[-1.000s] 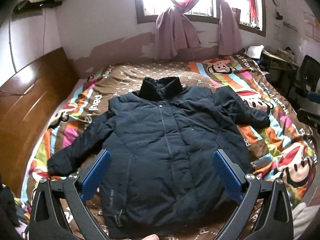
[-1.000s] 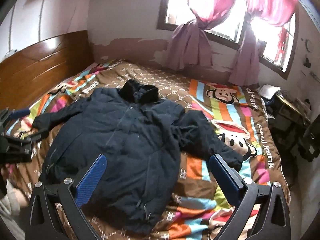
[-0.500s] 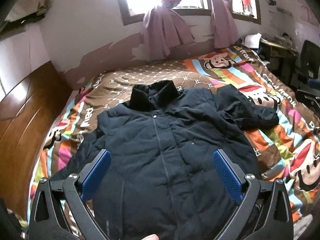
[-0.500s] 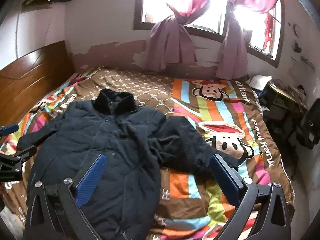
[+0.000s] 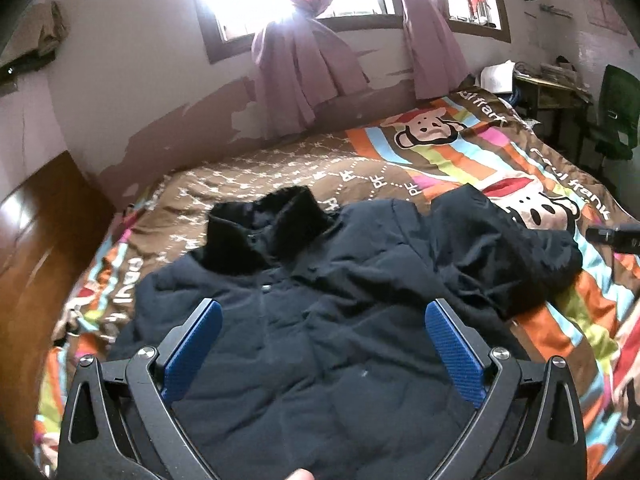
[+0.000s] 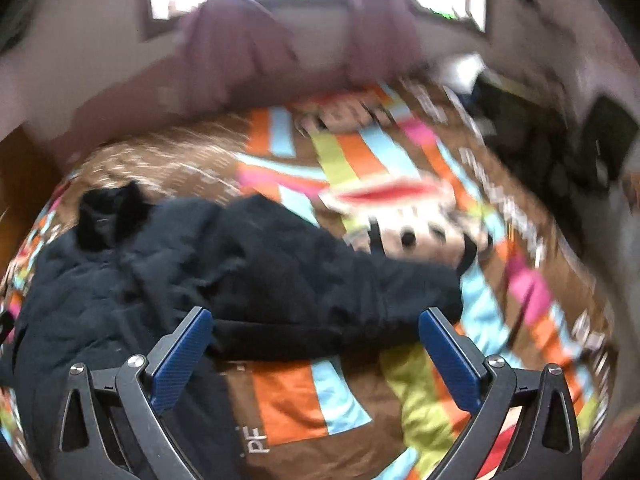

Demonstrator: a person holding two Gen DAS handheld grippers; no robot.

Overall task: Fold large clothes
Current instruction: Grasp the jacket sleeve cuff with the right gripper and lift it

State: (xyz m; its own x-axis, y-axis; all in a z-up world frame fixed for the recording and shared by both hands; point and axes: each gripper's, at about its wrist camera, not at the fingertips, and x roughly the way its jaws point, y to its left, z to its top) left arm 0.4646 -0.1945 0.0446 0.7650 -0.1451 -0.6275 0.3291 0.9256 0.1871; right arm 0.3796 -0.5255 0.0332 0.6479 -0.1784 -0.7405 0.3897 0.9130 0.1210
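A dark navy padded jacket (image 5: 320, 320) lies front up on the bed, its furry black collar (image 5: 264, 232) toward the window. Its right sleeve (image 5: 508, 256) lies bent out to the right. My left gripper (image 5: 324, 312) is open and empty above the jacket's chest. In the blurred right wrist view the jacket (image 6: 120, 280) fills the left and the sleeve (image 6: 340, 292) runs across the middle. My right gripper (image 6: 316, 320) is open and empty, close above the sleeve. Its black tip (image 5: 612, 236) shows at the right edge of the left wrist view.
The bed has a brown and striped cartoon-monkey cover (image 5: 460, 148). A wooden headboard (image 5: 36, 240) stands at the left. The wall with window and pink curtains (image 5: 296, 64) is behind. A desk (image 5: 552, 84) and a dark chair (image 5: 616, 116) stand at the right.
Both grippers have moved forward and lower over the bed. The right gripper has swung toward the right sleeve, blurring its view. The jacket has not moved.
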